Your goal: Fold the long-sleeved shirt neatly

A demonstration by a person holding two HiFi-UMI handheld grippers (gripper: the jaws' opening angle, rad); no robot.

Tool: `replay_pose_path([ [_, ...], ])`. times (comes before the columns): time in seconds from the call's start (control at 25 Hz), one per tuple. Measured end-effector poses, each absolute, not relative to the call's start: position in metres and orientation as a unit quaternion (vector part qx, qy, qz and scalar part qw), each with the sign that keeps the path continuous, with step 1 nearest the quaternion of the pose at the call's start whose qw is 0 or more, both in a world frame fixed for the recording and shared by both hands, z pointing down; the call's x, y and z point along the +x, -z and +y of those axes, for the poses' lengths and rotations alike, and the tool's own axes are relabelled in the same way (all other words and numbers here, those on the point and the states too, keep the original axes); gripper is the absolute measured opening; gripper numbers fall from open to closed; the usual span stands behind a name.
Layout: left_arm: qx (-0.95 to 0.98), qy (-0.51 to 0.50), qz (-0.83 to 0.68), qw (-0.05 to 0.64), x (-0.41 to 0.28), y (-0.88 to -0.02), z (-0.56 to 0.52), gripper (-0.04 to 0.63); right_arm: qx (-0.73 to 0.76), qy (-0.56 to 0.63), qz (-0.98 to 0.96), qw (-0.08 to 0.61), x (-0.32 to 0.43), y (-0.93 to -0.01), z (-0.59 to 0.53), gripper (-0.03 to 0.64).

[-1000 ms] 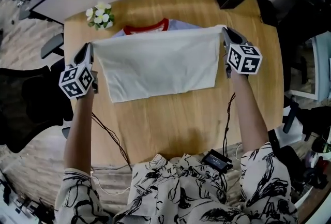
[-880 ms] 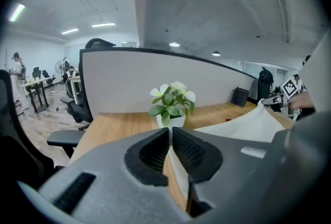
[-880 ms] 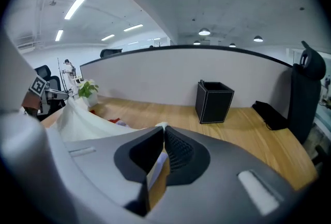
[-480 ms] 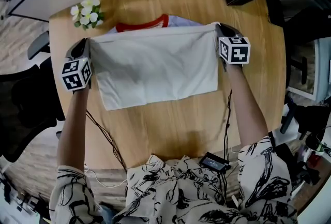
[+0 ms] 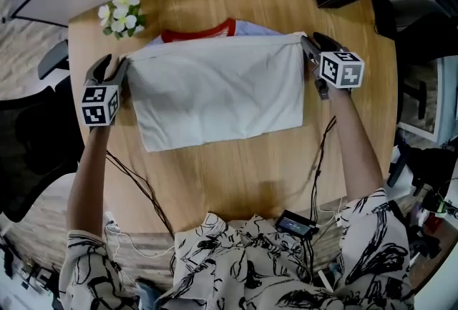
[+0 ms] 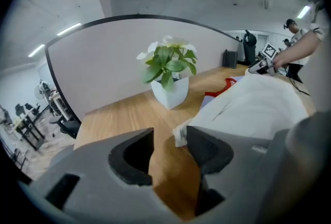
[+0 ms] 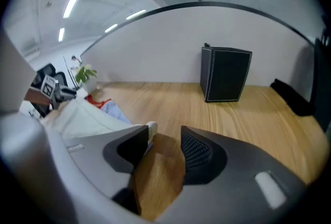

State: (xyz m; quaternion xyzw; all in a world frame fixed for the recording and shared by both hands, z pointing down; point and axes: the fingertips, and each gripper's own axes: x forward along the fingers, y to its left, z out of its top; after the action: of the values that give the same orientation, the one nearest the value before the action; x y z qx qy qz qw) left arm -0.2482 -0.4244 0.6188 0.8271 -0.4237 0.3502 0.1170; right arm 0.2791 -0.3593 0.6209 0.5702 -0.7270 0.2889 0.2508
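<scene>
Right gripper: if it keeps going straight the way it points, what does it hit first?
Probably the bare table just ahead of the right gripper, whose jaws have just been opening with nothing between them. The black box stands farther off, to the right.

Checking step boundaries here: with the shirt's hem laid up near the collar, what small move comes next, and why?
Probably draw both grippers back off the long-sleeved shirt: the left gripper and right gripper jaws have just been opening, neither pinches cloth, and the fold lies flat on the table.
</scene>
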Motion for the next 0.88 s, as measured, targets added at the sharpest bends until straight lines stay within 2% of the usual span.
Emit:
replay_pose_path([
  [0.04,0.835,-0.354,-0.409,0.103,-0.254,-0.613,-0.422,0.225,0.562,-0.300,-0.736,0.228,0.286,-0.613,-0.358,0.225],
  [0.12,0.846,-0.379,-0.373,0.034,-0.262,-0.594,-0.415,0.227,0.540,-0.268,-0.765,0.226,0.293,-0.592,-0.359,0.244],
  [0.24,0.855,-0.419,-0.292,-0.089,-0.252,-0.567,-0.403,0.233,0.463,-0.146,-0.819,0.306,0.272,-0.563,-0.360,0.259],
  [0.36,0.852,-0.452,-0.208,-0.165,-0.227,-0.567,-0.393,0.231,0.365,-0.045,-0.844,0.391,0.231,-0.558,-0.360,0.259],
  [0.6,0.836,-0.496,-0.118,-0.204,-0.190,-0.593,-0.392,0.217,0.246,0.022,-0.842,0.480,0.169,-0.590,-0.368,0.242],
  [0.88,0.832,-0.511,-0.100,-0.191,-0.173,-0.615,-0.403,0.138,0.195,0.020,-0.852,0.485,0.131,-0.610,-0.366,0.212],
])
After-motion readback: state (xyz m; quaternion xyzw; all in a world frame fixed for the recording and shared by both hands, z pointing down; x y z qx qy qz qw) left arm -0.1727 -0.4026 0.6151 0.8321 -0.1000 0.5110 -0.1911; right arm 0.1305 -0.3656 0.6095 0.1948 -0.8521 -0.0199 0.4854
